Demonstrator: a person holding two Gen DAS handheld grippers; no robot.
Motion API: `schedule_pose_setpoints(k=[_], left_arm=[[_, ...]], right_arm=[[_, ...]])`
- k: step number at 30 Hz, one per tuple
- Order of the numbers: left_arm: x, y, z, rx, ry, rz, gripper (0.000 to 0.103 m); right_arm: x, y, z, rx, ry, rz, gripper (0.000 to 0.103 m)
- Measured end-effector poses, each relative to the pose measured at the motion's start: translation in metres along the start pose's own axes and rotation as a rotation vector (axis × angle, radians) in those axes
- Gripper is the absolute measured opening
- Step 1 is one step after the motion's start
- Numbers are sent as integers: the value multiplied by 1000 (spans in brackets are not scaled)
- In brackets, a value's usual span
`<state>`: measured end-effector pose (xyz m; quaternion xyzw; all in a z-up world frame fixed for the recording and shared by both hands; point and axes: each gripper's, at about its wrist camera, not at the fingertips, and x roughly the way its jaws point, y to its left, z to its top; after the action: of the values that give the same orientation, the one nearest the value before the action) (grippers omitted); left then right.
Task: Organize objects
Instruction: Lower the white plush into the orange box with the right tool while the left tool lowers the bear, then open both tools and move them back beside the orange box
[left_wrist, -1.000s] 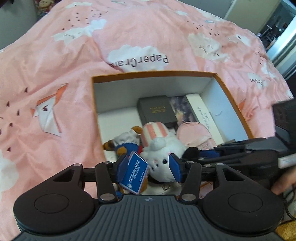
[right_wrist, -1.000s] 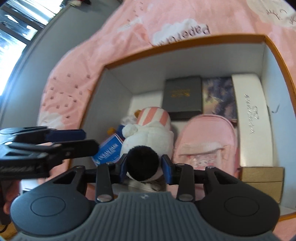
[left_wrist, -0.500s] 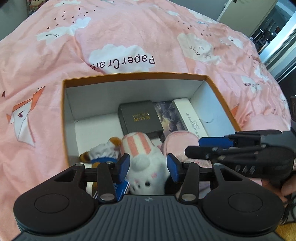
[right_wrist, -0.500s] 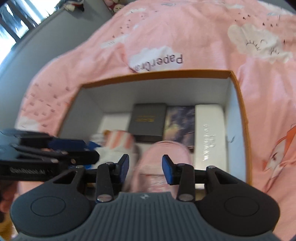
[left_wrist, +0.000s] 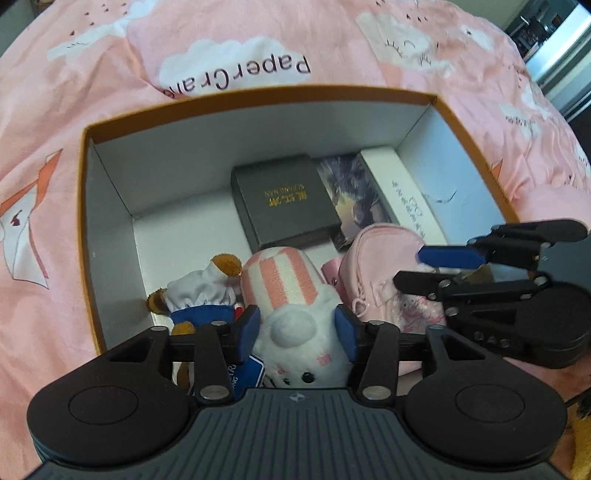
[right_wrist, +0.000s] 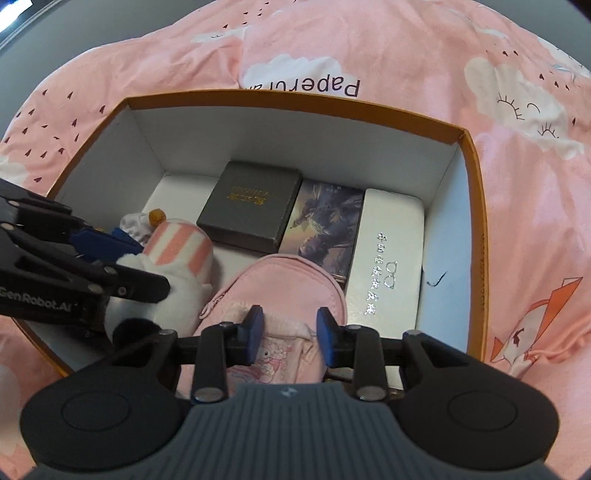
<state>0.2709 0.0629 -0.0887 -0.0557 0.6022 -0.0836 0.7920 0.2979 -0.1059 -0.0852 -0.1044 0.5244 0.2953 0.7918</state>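
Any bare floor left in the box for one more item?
Yes: the white floor in the far-left corner of the box, bordered by its left wall, the dark grey case and the bear plush. The right side is packed: picture card, white case, pink pouch, with the white plush in the middle.

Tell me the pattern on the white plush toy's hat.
Pink and white vertical stripes on the plush toy's hat, clearest in the left wrist view.

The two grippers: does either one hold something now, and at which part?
The left gripper has its fingers on both sides of the white plush toy; a firm hold cannot be told. The right gripper is open above the pink pouch, holding nothing.
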Motion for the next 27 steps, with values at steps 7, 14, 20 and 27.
schedule_pose_setpoints(k=[7,14,20,27], left_arm=[[13,-15,-1,44,-5,41,63],[-15,-14,-17,56,-127,0,52],[-81,-39,-64,69,-421,-32,46],[-114,-59,-131,31,-654,27,45]], right_arm=[[4,5,0,-16,-2,-2,34],[-16,12,-6,-4,-69,-12,37],[-62,37,-26,-27,-241,-35,38],[-105,64,-69,-11,-465,-56,46]])
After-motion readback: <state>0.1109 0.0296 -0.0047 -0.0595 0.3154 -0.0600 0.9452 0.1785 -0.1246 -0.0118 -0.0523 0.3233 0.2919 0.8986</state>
